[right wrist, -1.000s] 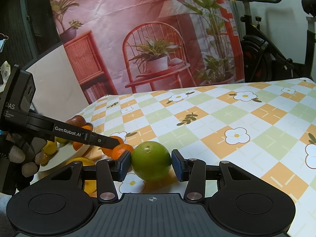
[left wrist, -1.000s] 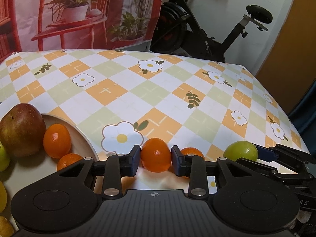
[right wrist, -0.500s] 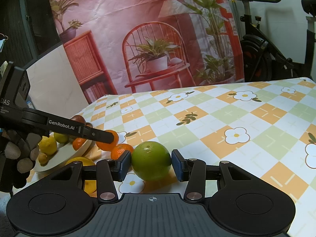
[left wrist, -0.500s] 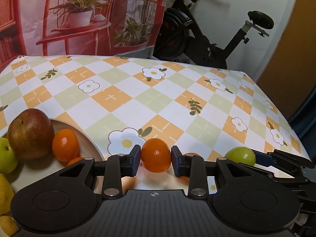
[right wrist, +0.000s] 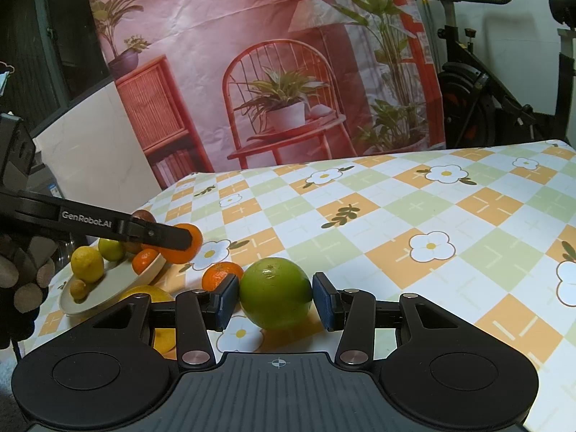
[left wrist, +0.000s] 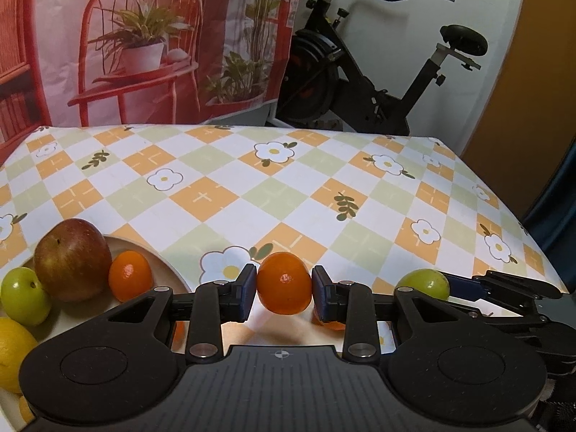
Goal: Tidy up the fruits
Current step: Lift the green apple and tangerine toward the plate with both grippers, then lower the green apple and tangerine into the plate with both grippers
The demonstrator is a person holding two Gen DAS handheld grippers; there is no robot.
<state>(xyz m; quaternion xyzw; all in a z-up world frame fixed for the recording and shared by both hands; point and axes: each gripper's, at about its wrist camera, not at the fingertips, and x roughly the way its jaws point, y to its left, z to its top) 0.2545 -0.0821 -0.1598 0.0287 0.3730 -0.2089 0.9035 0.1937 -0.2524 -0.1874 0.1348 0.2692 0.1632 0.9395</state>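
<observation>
A checked, flowered tabletop (left wrist: 223, 198) fills the view. The left hand-held gripper (left wrist: 284, 289) clamps a small orange (left wrist: 283, 282), lifted clear beside the plate (right wrist: 108, 284) of fruit. The right hand-held gripper (right wrist: 275, 300) grips a green citrus (right wrist: 275, 297) resting on the tabletop, near another small orange (right wrist: 219, 273).
</observation>
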